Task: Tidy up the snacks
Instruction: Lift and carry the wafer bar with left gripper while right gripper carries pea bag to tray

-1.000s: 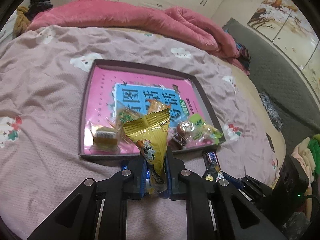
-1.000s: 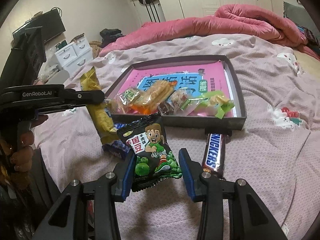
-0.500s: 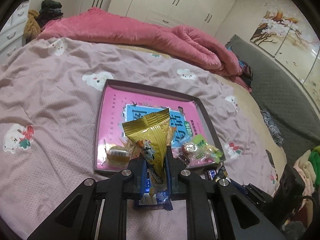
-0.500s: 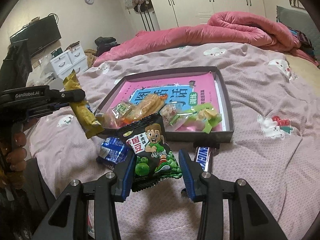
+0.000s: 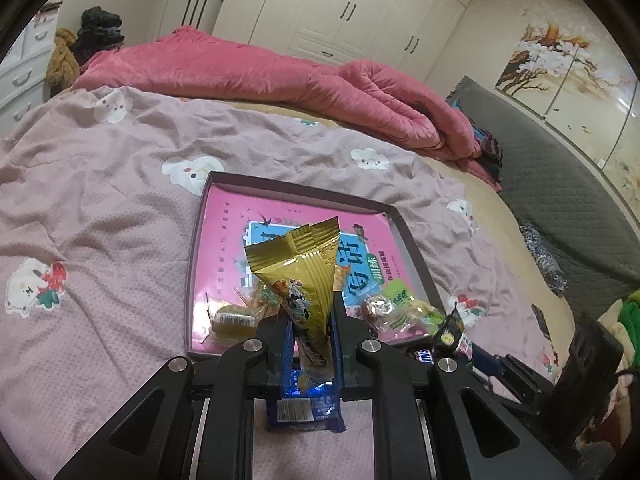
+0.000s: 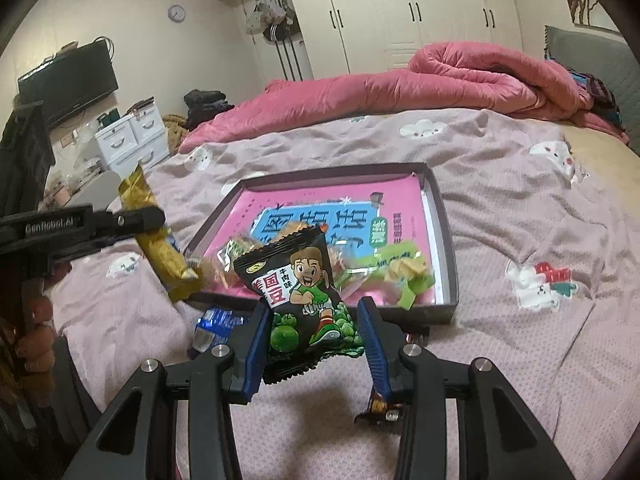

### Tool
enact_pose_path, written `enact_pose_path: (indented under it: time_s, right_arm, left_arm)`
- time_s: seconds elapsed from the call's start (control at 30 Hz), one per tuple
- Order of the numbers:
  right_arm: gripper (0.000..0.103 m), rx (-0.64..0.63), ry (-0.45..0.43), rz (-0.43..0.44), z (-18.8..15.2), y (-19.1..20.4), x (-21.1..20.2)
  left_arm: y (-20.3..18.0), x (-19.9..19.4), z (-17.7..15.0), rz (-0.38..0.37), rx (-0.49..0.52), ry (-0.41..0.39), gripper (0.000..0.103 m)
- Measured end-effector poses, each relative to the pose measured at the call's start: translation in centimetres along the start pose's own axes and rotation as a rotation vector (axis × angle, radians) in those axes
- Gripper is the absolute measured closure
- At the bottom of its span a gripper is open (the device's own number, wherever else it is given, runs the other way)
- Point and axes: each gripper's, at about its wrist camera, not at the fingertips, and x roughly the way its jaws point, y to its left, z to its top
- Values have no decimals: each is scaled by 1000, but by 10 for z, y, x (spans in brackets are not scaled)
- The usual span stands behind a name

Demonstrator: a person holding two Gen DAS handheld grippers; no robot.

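Here, in the left wrist view, the left gripper (image 5: 311, 334) pinches a gold snack packet (image 5: 304, 276) at frame centre, before the tray (image 5: 416, 254). In the right wrist view, the right gripper (image 6: 312, 340) clamps a black pea packet (image 6: 304, 296) low centre, near the tray's front rim.

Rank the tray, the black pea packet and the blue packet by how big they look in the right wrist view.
1. Tray
2. Black pea packet, though it sits nearest the camera, so it looks bigger than it is
3. Blue packet, partly hidden
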Motion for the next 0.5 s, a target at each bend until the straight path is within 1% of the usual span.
enact_pose_path:
  time_s: [0.23, 0.5]
  right_arm:
    - [60, -9, -35, -28, 12, 0, 0]
    - [60, -12, -63, -33, 22, 1, 4]
  left_arm:
    - [2, 3, 0, 1, -4, -6, 87]
    - [4, 7, 3, 7, -6, -7, 87]
